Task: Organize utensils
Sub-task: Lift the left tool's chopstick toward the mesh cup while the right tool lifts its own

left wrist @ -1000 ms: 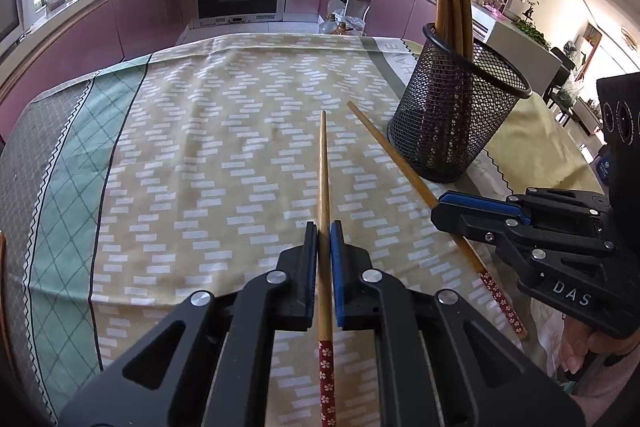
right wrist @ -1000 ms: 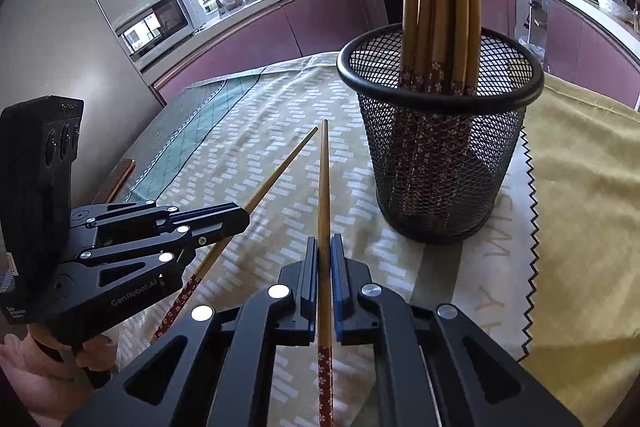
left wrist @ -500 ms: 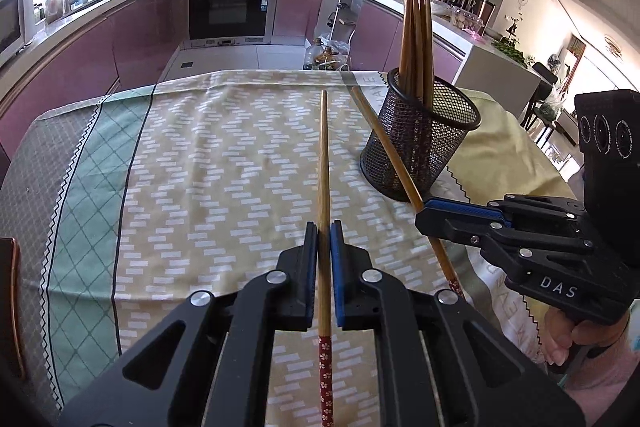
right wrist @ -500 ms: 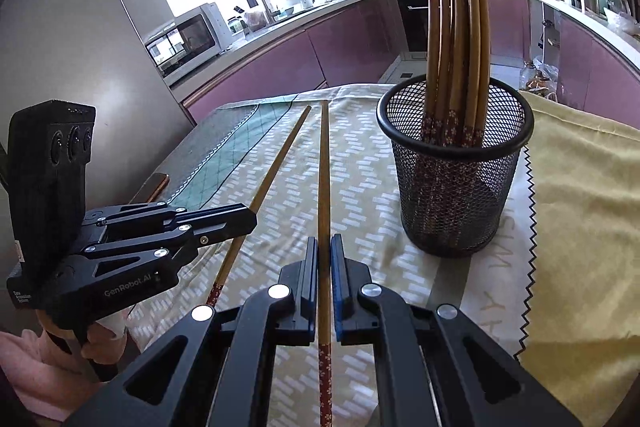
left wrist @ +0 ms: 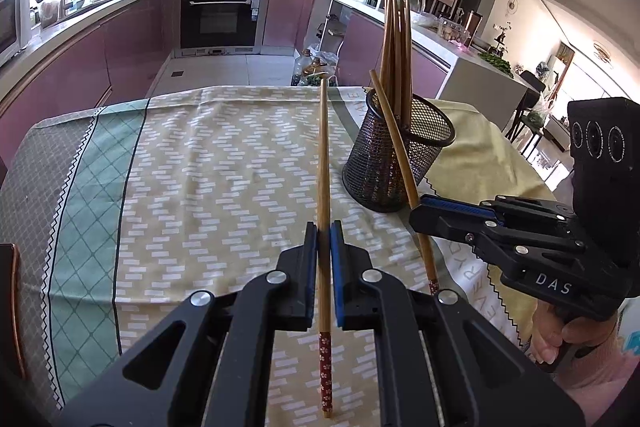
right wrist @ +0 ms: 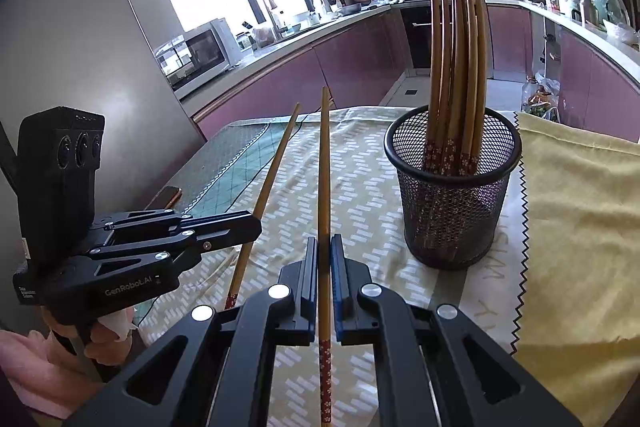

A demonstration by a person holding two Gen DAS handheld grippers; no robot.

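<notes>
Left gripper (left wrist: 324, 239): jaws clamped on one chopstick (left wrist: 324, 163), pads tight against the shaft. Red flowered handle end sticks out behind the pads toward the camera; bare wooden tip runs straight ahead along the fingers, clear above the cloth, toward the table's far edge.

Right gripper (right wrist: 324, 255): same grip, pinched on a second chopstick (right wrist: 325, 167). Red handle end back, tip forward, long axis in line with the fingers. In the left wrist view this stick slants up and to the left across the front of the basket.

The two sticks sit side by side, near parallel, tips slightly converging, not touching.

Mesh basket (right wrist: 454, 195): black wire cylinder, upright on the tablecloth (left wrist: 224, 163), ahead and to the right of both grippers. Holds a bundle of chopsticks (right wrist: 458, 67) standing handle end down, tips up and leaning toward the far side. Near half of the mouth is open.

Room: patterned cloth left of the basket is bare out to the green border. Yellow cloth (right wrist: 580, 219) lies to the right of the basket, its zigzag edge running just beside the base. A phone-like object (right wrist: 164, 197) sits at the table's left edge. Past the far edge: floor, then kitchen cabinets and oven (left wrist: 220, 15).
</notes>
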